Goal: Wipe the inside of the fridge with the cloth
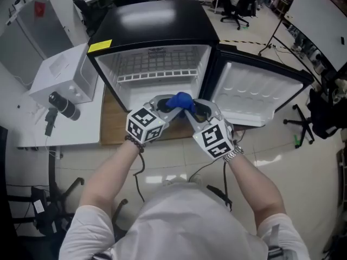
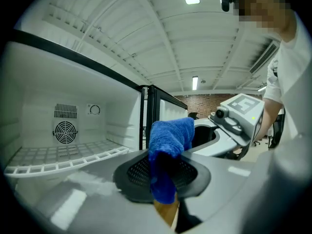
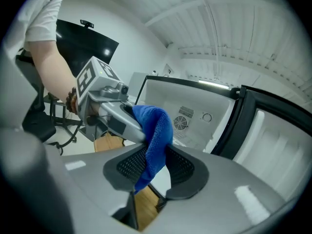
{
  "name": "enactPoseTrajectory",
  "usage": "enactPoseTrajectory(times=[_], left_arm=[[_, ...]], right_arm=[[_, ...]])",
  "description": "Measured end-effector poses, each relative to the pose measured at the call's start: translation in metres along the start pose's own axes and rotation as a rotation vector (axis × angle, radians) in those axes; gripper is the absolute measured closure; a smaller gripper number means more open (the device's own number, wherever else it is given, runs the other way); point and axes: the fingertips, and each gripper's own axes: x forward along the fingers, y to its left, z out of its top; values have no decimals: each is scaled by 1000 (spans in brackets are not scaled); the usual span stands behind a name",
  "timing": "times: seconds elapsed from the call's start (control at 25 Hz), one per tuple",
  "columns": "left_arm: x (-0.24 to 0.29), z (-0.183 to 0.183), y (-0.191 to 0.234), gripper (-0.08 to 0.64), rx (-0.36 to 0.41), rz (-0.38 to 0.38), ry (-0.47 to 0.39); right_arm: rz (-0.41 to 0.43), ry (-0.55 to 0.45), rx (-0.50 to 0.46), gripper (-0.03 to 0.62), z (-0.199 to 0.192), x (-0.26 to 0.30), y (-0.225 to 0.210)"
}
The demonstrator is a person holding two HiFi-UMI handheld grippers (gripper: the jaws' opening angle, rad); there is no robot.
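Note:
A small black fridge (image 1: 157, 28) stands open, its white inside (image 1: 157, 61) showing a wire shelf (image 1: 157, 76) and a round fan vent (image 2: 65, 130) on the back wall. Just in front of the opening a blue cloth (image 1: 179, 99) hangs between my two grippers. The left gripper (image 1: 167, 106) is shut on the cloth (image 2: 168, 140), which bulges out above its pads and trails below them. My right gripper (image 1: 193, 108) faces it from the right with its jaws wide; the cloth (image 3: 156, 130) hangs down between its pads, with a gap showing beside it.
The fridge door (image 1: 255, 91) is swung out to the right. A white table with a white box (image 1: 59, 75) and a black camera (image 1: 64, 106) stands on the left. The fridge rests on a wooden board (image 1: 111, 124). Office chairs (image 1: 238, 7) stand behind.

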Motion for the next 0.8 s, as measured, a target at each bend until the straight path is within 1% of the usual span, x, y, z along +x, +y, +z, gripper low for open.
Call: enactPoseTrajectory(times=[0.12, 0.2, 0.36, 0.48, 0.6, 0.72, 0.8], left_arm=[[0, 2, -10, 494, -17, -66, -9], [-1, 4, -17, 491, -21, -109, -14], [-2, 11, -30, 483, -17, -180, -30], [-4, 15, -38, 460, -7, -214, -42], [-3, 19, -39, 436, 3, -217, -62], [2, 18, -38, 412, -12, -187, -77], [9, 14, -37, 407, -27, -160, -72]], right_arm=[[-74, 9, 25, 503, -2, -6, -4], [-115, 6, 69, 518, -3, -11, -7], [-173, -16, 153, 532, -1, -22, -13], [-207, -34, 217, 543, 0, -31, -16], [-256, -45, 266, 548, -1, -41, -25], [-316, -42, 302, 549, -7, -57, -39], [-355, -42, 323, 549, -13, -68, -53]])
